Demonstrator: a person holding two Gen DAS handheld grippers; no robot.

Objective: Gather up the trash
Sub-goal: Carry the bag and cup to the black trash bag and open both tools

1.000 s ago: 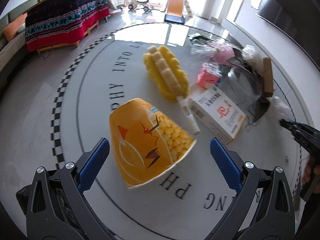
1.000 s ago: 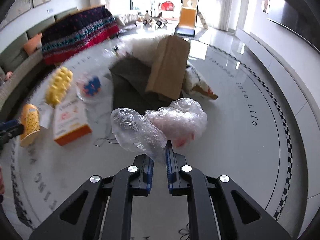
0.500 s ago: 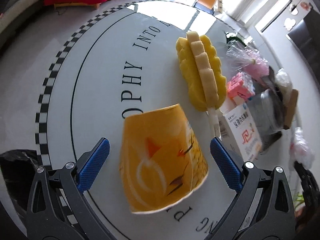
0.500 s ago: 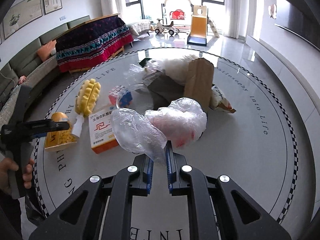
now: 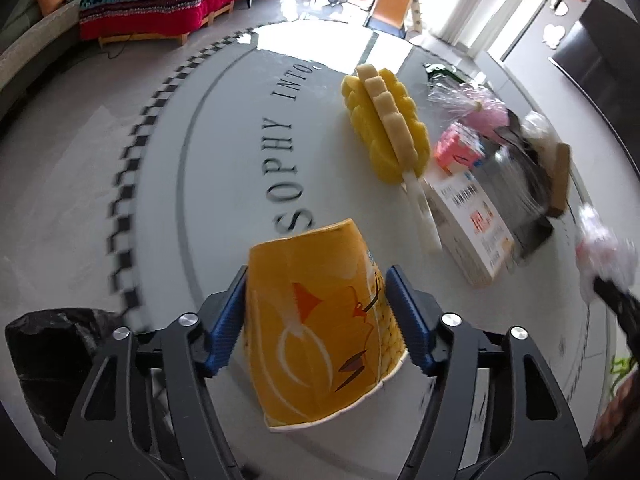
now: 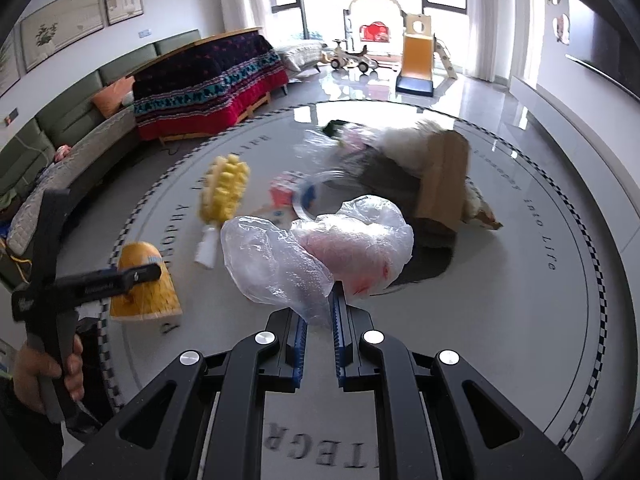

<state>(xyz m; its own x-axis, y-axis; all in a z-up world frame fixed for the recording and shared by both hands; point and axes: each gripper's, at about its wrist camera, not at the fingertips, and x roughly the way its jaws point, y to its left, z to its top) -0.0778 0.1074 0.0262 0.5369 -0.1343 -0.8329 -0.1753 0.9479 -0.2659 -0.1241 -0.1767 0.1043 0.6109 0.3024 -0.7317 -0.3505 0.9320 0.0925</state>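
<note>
My left gripper [image 5: 320,320] is shut on an orange paper cup [image 5: 324,312] lying on its side on the round floor pattern; its blue pads press both sides of the cup. From the right wrist view the cup [image 6: 152,292] sits under the left gripper [image 6: 132,276]. My right gripper [image 6: 318,320] is shut on a crumpled clear plastic bag [image 6: 316,256] and holds it above the floor. A black trash bag [image 5: 52,344] lies at the lower left of the left wrist view.
A yellow sponge brush [image 5: 388,140], a white and orange box [image 5: 468,220], a pink cube box [image 5: 458,148], clear wrappers [image 5: 464,96] and brown cardboard [image 6: 440,176] lie in a pile on the floor. A sofa [image 6: 80,120] and a patterned blanket [image 6: 208,76] stand at the left.
My left gripper has closed from wide open onto the orange cup. My right gripper has lifted and swung with the plastic bag still held.
</note>
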